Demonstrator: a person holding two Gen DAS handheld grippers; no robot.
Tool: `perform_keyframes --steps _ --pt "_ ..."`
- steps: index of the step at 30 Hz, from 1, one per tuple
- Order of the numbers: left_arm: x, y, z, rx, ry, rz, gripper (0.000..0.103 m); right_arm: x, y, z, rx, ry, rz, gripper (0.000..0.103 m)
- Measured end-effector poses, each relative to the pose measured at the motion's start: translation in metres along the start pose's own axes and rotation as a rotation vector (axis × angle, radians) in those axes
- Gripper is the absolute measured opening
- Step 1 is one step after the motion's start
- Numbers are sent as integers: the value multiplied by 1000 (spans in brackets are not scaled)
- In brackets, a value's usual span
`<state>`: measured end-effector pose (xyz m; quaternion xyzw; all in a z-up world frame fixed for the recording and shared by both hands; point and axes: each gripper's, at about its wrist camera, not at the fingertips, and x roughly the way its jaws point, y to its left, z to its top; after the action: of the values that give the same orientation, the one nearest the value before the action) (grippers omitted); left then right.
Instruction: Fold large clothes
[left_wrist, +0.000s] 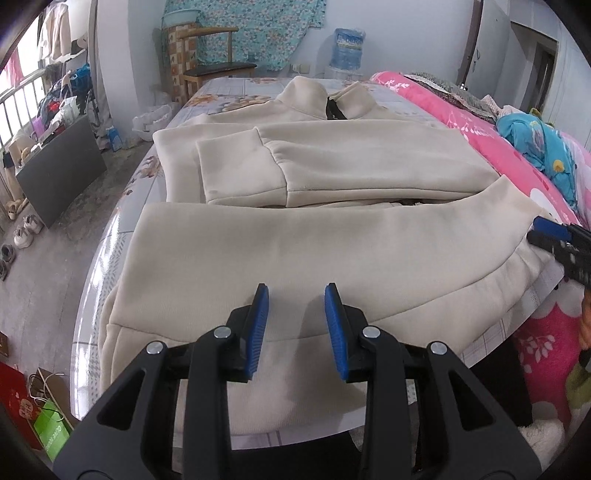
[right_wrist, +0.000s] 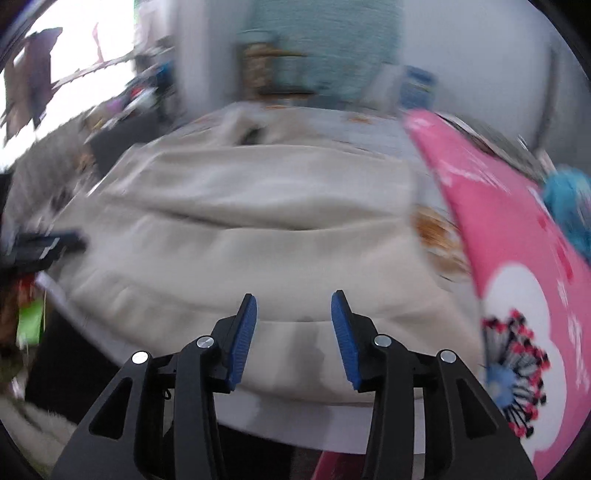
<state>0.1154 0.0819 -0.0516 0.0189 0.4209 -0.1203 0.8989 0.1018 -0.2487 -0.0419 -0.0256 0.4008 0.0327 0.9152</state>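
Note:
A large cream sweatshirt (left_wrist: 314, 236) lies on a table, collar at the far end, sleeves folded across the chest and the hem turned up toward the middle. My left gripper (left_wrist: 296, 293) is open and empty just above the near hem fold. My right gripper (right_wrist: 294, 300) is open and empty over the sweatshirt (right_wrist: 258, 229) at its near right hem; this view is motion-blurred. The right gripper shows at the right edge of the left wrist view (left_wrist: 554, 240), next to the fold's right corner. The left gripper shows at the left edge of the right wrist view (right_wrist: 44, 243).
The table has a floral cover (left_wrist: 225, 98). A pink quilt (left_wrist: 491, 147) with a blue garment (left_wrist: 535, 147) lies along the right. A wooden chair (left_wrist: 218, 66) and a water bottle (left_wrist: 347, 44) stand beyond the far end. A dark board (left_wrist: 59, 170), shoes and bags lie on the floor at left.

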Motion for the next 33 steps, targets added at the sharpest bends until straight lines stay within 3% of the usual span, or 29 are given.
perform_keyframes --steps 2,4,6,12,16,20,26,29,31,33 --pt "0 1 0 0 -1 1 30 15 -20 -6 30 49 -77 42" --pt "0 1 0 -2 0 1 30 19 -38 -11 108 65 -21 42" --pt "0 1 1 -4 2 0 30 16 -39 -5 116 73 -34 42" --pt "-1 0 2 -10 7 3 31 13 -40 21 146 -20 -37 42" --pt "-1 0 3 -17 9 -2 32 47 -55 20 197 72 -62 39" --pt "-1 1 4 -21 12 -8 34 40 -48 26 190 60 -99 39" --pt "-2 2 7 -39 22 -11 47 28 -29 45 193 12 -30 41" --pt "0 1 8 -39 32 -9 51 53 -22 48 175 67 -54 51" --pt "2 -2 10 -29 39 -6 56 74 -28 46 220 132 -65 52" --pt "2 -6 12 -13 49 11 59 70 -29 48 257 124 -58 53"
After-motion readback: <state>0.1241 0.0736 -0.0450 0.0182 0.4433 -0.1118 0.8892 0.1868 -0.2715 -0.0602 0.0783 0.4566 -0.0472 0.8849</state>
